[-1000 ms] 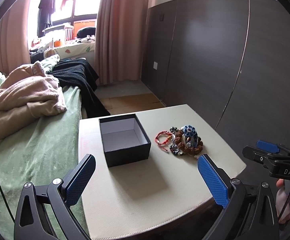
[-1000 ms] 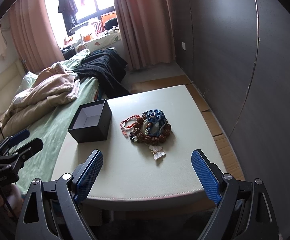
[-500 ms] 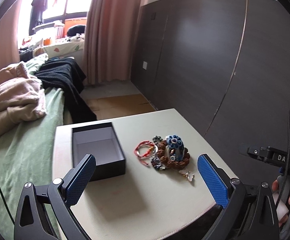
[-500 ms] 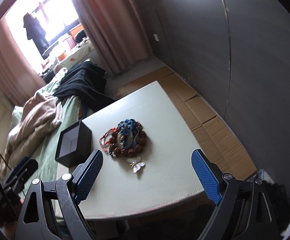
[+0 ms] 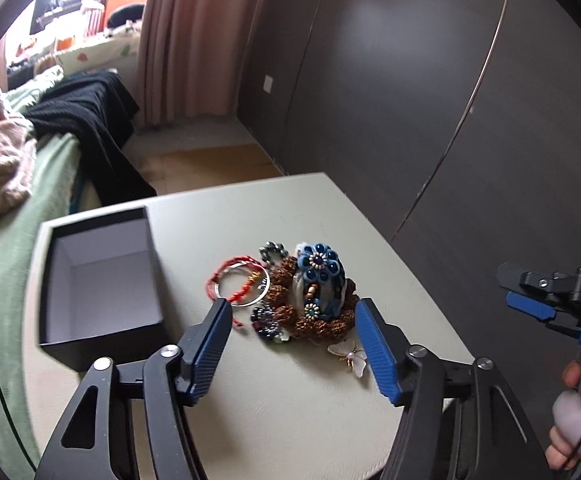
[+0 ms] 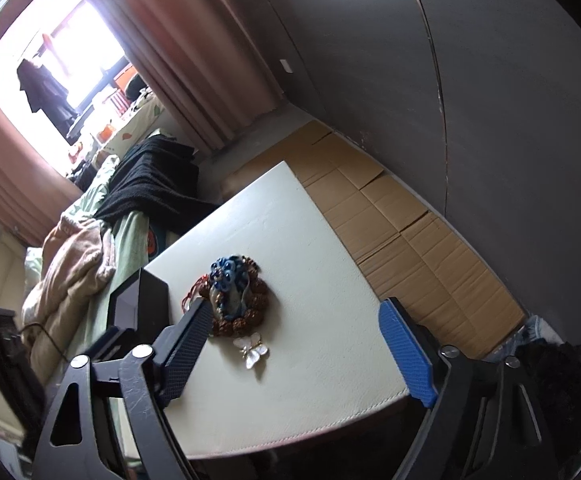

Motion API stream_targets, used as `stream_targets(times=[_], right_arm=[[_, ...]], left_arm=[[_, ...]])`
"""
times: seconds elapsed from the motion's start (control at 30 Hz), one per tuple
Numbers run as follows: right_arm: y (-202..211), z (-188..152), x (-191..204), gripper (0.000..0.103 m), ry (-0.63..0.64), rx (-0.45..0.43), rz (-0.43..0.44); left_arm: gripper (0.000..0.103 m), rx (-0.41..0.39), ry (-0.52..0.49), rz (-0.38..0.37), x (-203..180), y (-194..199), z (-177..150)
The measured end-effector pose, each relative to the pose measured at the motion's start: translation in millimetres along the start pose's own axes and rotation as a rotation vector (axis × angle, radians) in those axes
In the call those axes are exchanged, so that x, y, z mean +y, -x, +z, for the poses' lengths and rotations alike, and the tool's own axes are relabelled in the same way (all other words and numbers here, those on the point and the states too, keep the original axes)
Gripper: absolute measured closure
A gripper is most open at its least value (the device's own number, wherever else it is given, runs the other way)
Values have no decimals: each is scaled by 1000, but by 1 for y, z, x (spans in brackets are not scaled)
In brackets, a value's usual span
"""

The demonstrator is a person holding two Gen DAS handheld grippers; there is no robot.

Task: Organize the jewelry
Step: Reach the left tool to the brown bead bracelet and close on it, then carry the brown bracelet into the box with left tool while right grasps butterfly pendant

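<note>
Jewelry pile [image 5: 302, 296] heaped beside open black box [image 5: 98, 280] on table [image 5: 290, 400].
Left gripper [image 5: 294, 332] and right gripper [image 6: 294, 344] both spread wide, empty.

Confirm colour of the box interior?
White inside the box, black outside; clearest in the left wrist view.

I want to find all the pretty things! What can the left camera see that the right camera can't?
Only the left wrist view shows the box's pale inside, the red string bracelet with a silver ring, and the right gripper. Only the right wrist view shows cardboard on the floor beside the table. Both show the black box, blue flower piece, brown bead bracelet and butterfly brooch.
</note>
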State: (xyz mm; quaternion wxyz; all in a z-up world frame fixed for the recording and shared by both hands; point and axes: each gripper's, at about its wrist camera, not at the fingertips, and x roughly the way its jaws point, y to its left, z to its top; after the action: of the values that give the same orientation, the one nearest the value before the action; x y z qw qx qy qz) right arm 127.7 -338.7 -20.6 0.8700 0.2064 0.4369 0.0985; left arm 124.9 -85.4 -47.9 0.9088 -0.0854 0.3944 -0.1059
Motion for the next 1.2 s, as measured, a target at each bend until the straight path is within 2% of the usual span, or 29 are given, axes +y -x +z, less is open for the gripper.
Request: stream_targets(times=[0.2,0.3,0.37,0.43,0.53,0.6,0.63,0.67,0.8,1.0,1.2], right_arm=[[-10,11,-9,20,-37,15,11],[-14,12,-12,20,-58,31,26],[-17,11,-12,20,-71,44,44],[-19,10,-11,20,-74,56,60],[-21,10,-9,20,-59,61,57],[-22,11,-9,20,-61,61,52],[-23,11,-11,20,-68,61,48],[-24,11,-13,20,-76,64,45],[-32,12,-10,20,-71,85,39],[-46,7,6,20,-26,124,36],[-64,1,19,23,21,171,9]], left_arm=[[50,88,22,13,1,-37,5],[52,109,38,4,2,-48,6],[53,120,52,24,4,-57,5],[60,142,71,33,7,-67,3],[62,165,88,48,11,-80,1],[65,159,90,45,12,-82,2],[78,160,93,40,13,-82,3],[79,160,96,38,14,-81,3],[81,150,106,7,17,-75,8],[84,65,100,-84,15,-42,21],[84,9,98,-129,19,-14,29]])
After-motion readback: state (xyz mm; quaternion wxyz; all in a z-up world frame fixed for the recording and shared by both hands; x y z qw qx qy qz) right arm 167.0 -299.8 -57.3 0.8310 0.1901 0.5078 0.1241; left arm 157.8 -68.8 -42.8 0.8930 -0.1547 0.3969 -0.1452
